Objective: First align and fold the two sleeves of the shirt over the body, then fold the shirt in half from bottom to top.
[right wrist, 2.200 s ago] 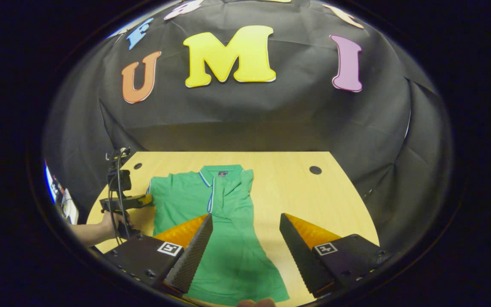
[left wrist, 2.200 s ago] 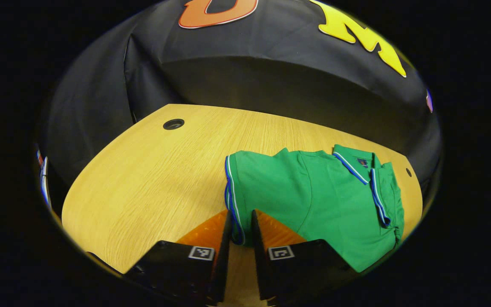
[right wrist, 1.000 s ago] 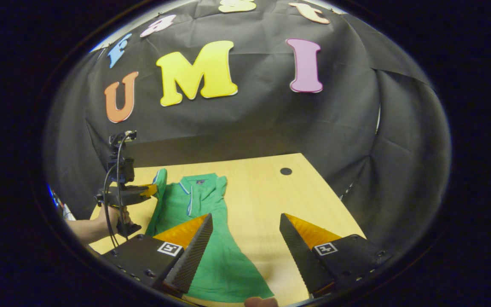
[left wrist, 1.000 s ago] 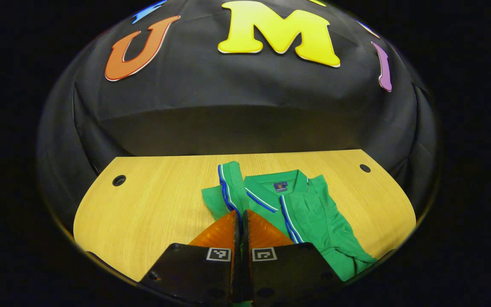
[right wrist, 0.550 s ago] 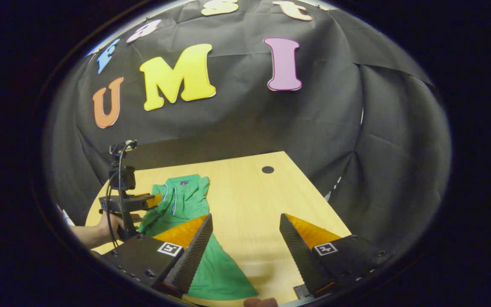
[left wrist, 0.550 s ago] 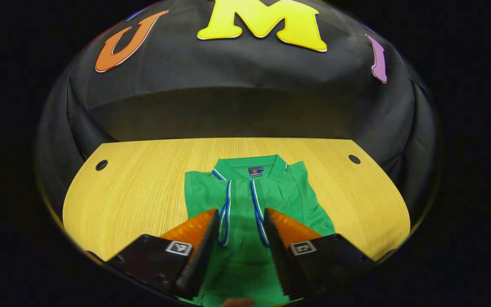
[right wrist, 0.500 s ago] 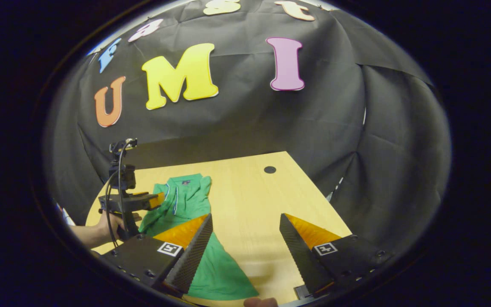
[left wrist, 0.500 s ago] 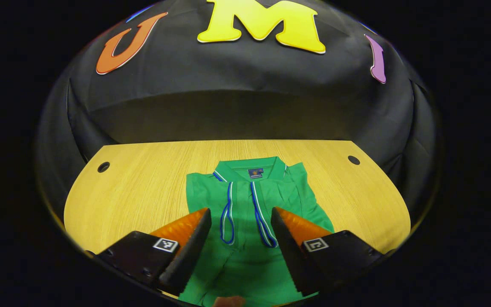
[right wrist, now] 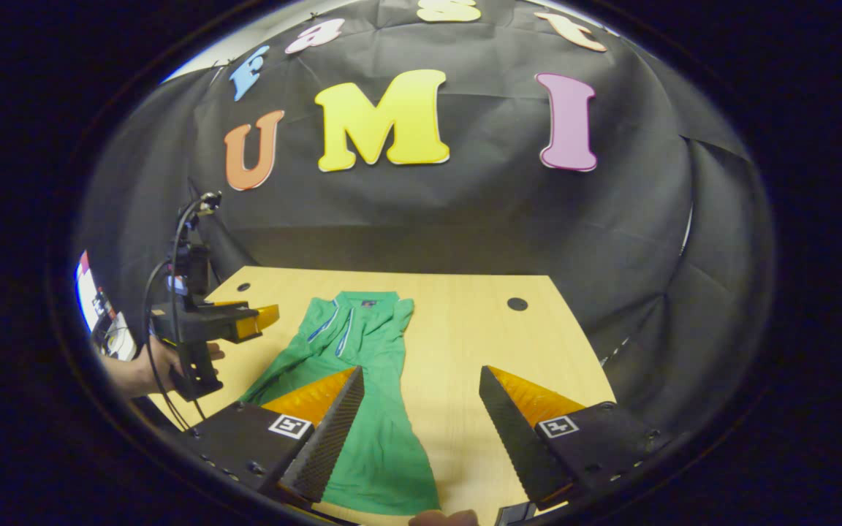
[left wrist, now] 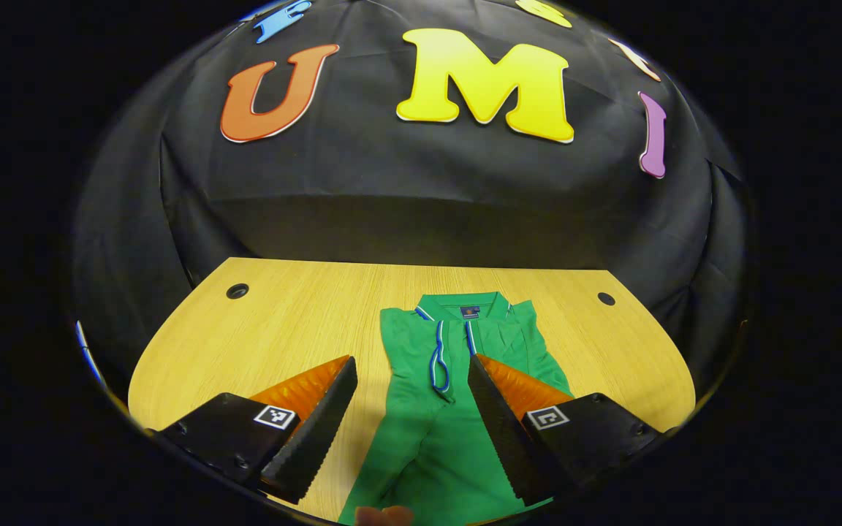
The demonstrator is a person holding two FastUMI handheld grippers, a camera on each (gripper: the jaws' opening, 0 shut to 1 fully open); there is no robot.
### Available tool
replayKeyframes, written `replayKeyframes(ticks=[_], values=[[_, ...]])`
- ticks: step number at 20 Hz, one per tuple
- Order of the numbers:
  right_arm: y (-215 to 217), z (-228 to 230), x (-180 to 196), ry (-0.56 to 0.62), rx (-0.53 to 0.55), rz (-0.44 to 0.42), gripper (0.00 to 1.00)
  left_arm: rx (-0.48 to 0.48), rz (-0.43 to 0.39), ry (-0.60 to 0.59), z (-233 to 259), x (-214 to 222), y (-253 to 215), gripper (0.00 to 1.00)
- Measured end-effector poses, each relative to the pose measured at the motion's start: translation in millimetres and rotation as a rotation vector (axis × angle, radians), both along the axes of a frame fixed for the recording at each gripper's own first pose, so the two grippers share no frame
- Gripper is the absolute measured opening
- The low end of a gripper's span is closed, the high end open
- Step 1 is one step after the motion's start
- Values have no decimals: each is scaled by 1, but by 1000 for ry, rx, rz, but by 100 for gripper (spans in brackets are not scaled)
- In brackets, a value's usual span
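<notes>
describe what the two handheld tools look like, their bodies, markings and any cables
Each tool, left and right, has two wedge-shaped fingers with ridged, sawtooth inner faces, set on boxy black bodies. Every finger base carries a small square black-and-white marker. Seen in the right gripper view, the left tool has a black pistol-style handle held by a bare hand, a small device mounted on top, and black cables looping down its back.

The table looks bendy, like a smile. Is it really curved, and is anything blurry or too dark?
In the left gripper view the fisheye lens bows the wooden table; its true shape cannot be told from this. The green polo shirt looks sharp and evenly lit. In the right gripper view the table's edges bend too, the booth wall falls into dark shadow behind it, and the left gripper looks small and stretched near the rim.
</notes>
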State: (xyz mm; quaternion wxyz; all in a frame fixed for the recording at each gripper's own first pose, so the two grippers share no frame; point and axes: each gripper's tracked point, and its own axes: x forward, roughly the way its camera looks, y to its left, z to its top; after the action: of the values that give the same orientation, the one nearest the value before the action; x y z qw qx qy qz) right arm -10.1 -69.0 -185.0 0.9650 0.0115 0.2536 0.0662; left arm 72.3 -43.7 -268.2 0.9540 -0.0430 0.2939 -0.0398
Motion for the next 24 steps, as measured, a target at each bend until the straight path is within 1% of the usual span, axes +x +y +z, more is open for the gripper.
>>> replayKeyframes(ticks=[2, 5, 7, 9, 11, 12, 13, 14, 16, 17, 18, 19, 20, 24], values=[[-3, -11, -7, 24, -23, 30, 96, 8, -5, 9, 7, -30, 12, 99], [-9, -33, -21, 69, -38, 51, 96, 35, -28, 34, 6, -78, 26, 99], [-12, -51, -33, 115, -49, 51, 96, 50, -54, 64, 0, -110, 30, 99], [-11, -72, -49, 171, -48, 69, 96, 47, -71, 108, -13, -138, 31, 98], [-12, -97, -68, 235, -63, 82, 96, 36, -59, 195, -36, -169, 35, 99], [-13, -109, -77, 275, -73, 91, 94, 17, -53, 243, -49, -185, 35, 99], [-13, -122, -88, 318, -78, 96, 94, -6, -57, 294, -59, -201, 32, 99], [-12, -136, -98, 363, -80, 100, 96, -12, -63, 353, -69, -219, 30, 99], [-12, -159, -114, 443, -89, 98, 97, 0, -74, 464, -85, -252, 33, 99], [-11, -169, -120, 480, -93, 96, 94, 4, -78, 515, -92, -266, 35, 99], [-11, -178, -126, 520, -97, 94, 96, 9, -78, 565, -97, -279, 39, 99], [-9, -187, -129, 555, -94, 95, 94, 12, -76, 606, -102, -289, 42, 99], [-9, -195, -131, 584, -96, 92, 97, 12, -72, 643, -106, -297, 46, 99], [-8, -218, -139, 674, -100, 65, 97, 34, -65, 727, -124, -312, 58, 99]])
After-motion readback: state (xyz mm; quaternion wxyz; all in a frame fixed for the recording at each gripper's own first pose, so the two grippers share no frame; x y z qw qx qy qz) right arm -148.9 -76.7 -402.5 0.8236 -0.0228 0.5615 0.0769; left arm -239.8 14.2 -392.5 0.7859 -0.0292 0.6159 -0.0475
